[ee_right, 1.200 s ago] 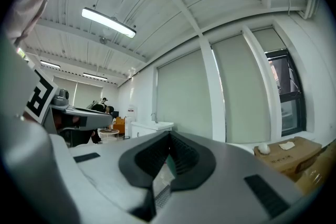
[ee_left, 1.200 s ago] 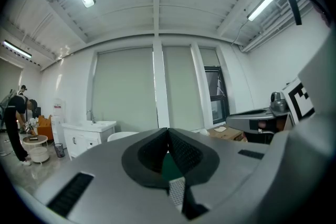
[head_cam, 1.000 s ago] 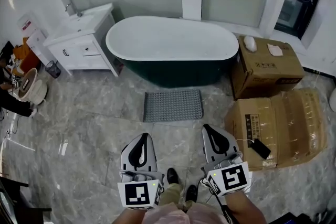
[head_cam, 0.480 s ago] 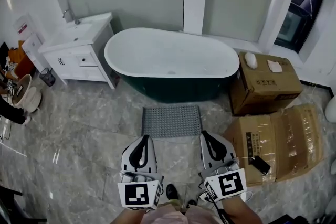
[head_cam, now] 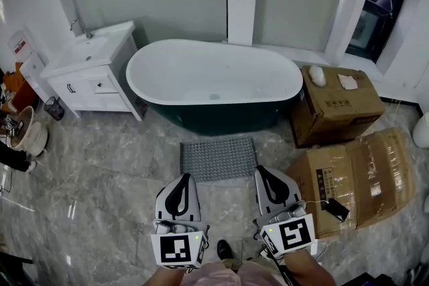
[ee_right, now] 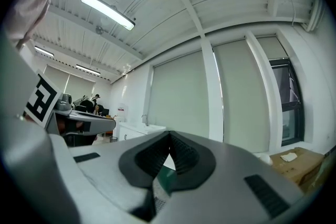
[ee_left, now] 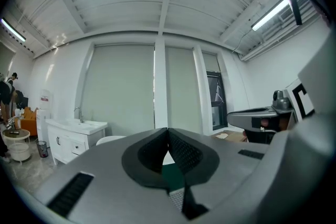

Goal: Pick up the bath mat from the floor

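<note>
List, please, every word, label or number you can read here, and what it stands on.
Nothing here can be read.
Upper cardboard box: dark print on its side, too small.
Lower cardboard box: printed block on top, too blurred.
Wall sign near the vanity: red and white, too small.
Left gripper and right gripper: square marker patterns, no words.

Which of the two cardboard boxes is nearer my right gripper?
The bigger box, on the floor just right of the right gripper; the smaller box stands farther off, beside the bathtub.
</note>
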A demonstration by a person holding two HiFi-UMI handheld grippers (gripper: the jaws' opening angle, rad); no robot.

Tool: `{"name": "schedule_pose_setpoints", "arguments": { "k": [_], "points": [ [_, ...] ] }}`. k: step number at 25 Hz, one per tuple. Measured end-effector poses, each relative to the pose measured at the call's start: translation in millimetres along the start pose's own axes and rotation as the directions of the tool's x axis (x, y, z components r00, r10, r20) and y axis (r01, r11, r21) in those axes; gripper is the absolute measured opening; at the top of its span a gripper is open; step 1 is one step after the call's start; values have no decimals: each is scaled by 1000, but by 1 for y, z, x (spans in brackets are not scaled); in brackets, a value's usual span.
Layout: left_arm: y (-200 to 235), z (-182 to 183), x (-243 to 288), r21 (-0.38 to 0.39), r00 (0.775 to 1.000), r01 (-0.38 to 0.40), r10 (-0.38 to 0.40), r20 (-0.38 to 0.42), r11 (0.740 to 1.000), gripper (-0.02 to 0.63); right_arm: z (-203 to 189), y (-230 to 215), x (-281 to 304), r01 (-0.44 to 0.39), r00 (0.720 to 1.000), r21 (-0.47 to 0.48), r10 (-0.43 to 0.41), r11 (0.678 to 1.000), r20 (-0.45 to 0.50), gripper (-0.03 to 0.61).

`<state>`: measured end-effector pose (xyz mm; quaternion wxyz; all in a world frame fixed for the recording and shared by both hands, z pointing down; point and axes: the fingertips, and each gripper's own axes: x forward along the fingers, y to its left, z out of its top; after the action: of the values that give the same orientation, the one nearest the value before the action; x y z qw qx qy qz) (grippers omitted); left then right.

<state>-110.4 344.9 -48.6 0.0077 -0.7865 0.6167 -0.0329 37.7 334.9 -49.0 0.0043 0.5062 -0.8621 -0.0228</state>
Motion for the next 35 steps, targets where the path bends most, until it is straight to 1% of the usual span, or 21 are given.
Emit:
{"name": "schedule_pose_setpoints", "arguments": {
  "k": [9, 14, 23, 31, 35],
  "points": [
    [0, -1, 16, -18, 999, 31, -32, -6, 999, 25, 4, -12, 1, 37, 999, -13, -38, 999, -11, 15],
    [-9, -8, 30, -9, 999, 39, -39, -30, 999, 25, -6, -30, 3, 53, 998, 6, -53, 999, -20, 15],
    [-29, -10, 76, 11, 997, 25, -24, -70, 1000, 25, -18, -84, 27, 53, 998, 42, -52, 998, -31, 15],
    [-45, -15, 125, 36, 994, 8, -4, -108, 999, 25, -31, -131, 57, 35, 999, 78, -32, 996, -39, 15],
    [-56, -14, 149, 53, 993, 3, 3, -114, 999, 25, -36, -152, 69, 21, 999, 97, -17, 995, -34, 15]
  ]
}}
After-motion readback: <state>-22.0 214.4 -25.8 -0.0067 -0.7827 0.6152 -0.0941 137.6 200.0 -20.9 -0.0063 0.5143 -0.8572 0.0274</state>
